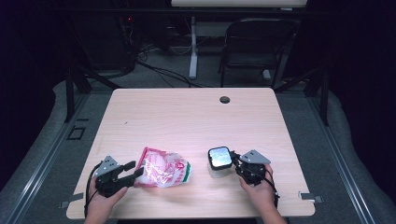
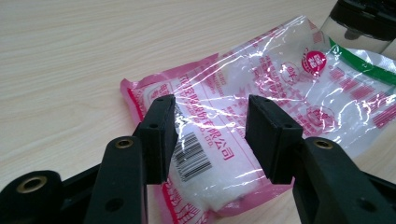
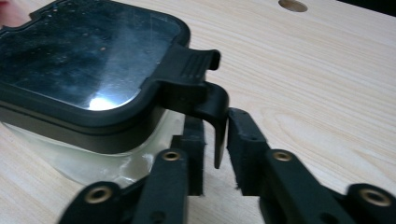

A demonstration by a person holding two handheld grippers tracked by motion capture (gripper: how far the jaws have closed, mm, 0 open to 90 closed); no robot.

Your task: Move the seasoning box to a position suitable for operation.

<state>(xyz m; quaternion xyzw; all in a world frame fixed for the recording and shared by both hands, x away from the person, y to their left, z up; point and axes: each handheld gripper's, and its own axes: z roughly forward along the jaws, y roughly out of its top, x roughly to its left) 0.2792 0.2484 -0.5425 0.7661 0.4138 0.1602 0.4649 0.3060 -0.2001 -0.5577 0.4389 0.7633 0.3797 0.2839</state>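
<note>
Container (image 1: pixel 219 161), clear with a black lid, is stood near the table's (image 1: pixel 187 112) front edge; its lid latch (image 3: pixel 210 112) is straddled by the right gripper (image 3: pixel 215 151), jaws narrowly apart. Pink bag (image 2: pixel 261 116) is bracketed by the left gripper (image 2: pixel 211 135), jaws apart.

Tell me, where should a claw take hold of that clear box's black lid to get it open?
Probably by the latch flap hanging off the edge of the lid, approached from the box's right side, where the right claw already straddles it. The flap sticks out thin and vertical, so two jaws fit around it; the lid itself looks too broad.
</note>
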